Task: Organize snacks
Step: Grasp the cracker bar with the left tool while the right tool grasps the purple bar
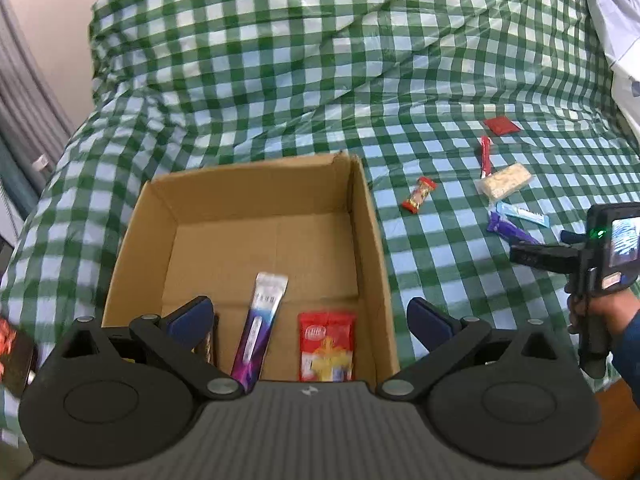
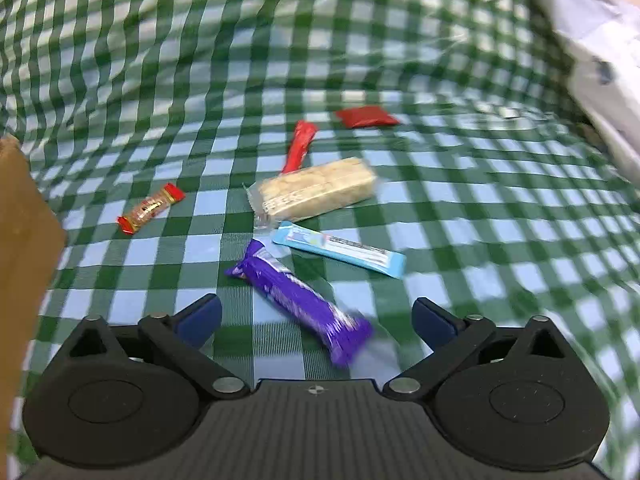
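left tool: spread wide, nothing in it, hovering over the near end of the cardboard box
right tool: also wide open and empty, low over the bed, with the purple bar's near end sitting between its fingers
in the box: a purple-and-silver stick sachet, a red pouch, plus a dark bar tucked behind my left finger, can't read what it is
purple bar: lying diagonally on the green checked sheet, well right of the box, so that's my guess for the next pick
how it'll handle: light, glossy film wrapper, probably slick with a firm bar inside. I'd pinch across the middle of its narrow width, not the crimped end, which would just fold
blue bar: just behind the purple one, their far ends nearly touching, so a sloppy close could nudge it
clear-wrapped cracker pack: bulkier and likely crumbly, go gentle
small stuff: red-and-gold candy nearest the box, red stick and flat red sachet farther back
surface: soft bedding, so things sink a bit when pressed
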Motion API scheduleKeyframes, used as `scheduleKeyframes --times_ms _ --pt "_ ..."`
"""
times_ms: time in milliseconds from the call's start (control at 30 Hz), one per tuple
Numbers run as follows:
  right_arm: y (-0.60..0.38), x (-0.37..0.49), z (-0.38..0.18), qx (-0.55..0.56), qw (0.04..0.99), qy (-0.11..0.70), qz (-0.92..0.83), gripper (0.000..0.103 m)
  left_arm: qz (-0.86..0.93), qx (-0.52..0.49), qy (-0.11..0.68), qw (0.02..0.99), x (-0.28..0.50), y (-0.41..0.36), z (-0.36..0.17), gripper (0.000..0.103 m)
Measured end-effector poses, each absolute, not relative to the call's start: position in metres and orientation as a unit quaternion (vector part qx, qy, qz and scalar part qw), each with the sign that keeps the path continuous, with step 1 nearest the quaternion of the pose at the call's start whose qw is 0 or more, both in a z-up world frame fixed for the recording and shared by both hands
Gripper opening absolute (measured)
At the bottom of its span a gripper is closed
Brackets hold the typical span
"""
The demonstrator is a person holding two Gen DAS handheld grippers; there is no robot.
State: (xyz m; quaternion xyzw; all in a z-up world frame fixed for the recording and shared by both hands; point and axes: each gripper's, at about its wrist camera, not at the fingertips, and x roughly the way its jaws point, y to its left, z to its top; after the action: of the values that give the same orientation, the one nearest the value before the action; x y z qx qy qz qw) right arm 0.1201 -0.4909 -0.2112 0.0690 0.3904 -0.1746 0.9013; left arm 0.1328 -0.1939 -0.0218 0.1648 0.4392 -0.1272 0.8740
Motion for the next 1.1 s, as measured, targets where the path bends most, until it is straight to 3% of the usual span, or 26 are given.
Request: scheduleKeyframes --times_ms 67,100,167,200,433,600,667,1000,1033,1067,1100 --pt "-0.496 0.133 -0.224 0.059 0.904 0.395 -0.155 0.081 -0.132 0.170 0.434 0.875 0.146 -0.210 -0.024 0.103" --pt "-0.497 0.137 -0.229 0.055 0.904 0.398 -0.144 0.062 -0.138 0.171 0.433 0.874 0.152 -0.219 -0.026 0.103" --pt "-0.497 0.138 -0.237 0.046 0.908 0.398 -0.121 0.043 -0.151 0.177 0.435 0.870 0.167 -0.240 -0.032 0.103" --pt "-0.497 0.135 -0.237 0.039 0.914 0.388 -0.116 0.019 -0.160 0.179 0.437 0.867 0.173 -0.250 -0.035 0.103" --pt "-0.544 0.069 -0.211 0.122 0.904 0.360 -0.193 0.017 -0.234 0.200 0.407 0.860 0.218 -0.357 -0.069 0.103" --pt "-0.580 0.012 -0.219 0.227 0.863 0.351 -0.284 0.017 -0.308 0.208 0.418 0.829 0.252 -0.455 -0.122 0.100" --pt "-0.581 -0.002 -0.223 0.243 0.854 0.348 -0.300 0.017 -0.325 0.208 0.432 0.815 0.263 -0.484 -0.140 0.096" --pt "-0.599 -0.008 -0.225 0.264 0.854 0.341 -0.290 0.017 -0.352 0.277 0.449 0.773 0.281 -0.565 -0.210 0.096" --pt "-0.600 -0.006 -0.224 0.265 0.854 0.341 -0.289 0.017 -0.350 0.282 0.452 0.771 0.282 -0.568 -0.216 0.092" --pt "-0.601 -0.005 -0.225 0.267 0.854 0.342 -0.288 0.017 -0.344 0.290 0.458 0.767 0.282 -0.569 -0.223 0.068" --pt "-0.601 -0.005 -0.226 0.268 0.853 0.343 -0.289 0.017 -0.335 0.300 0.467 0.762 0.283 -0.570 -0.228 0.058"
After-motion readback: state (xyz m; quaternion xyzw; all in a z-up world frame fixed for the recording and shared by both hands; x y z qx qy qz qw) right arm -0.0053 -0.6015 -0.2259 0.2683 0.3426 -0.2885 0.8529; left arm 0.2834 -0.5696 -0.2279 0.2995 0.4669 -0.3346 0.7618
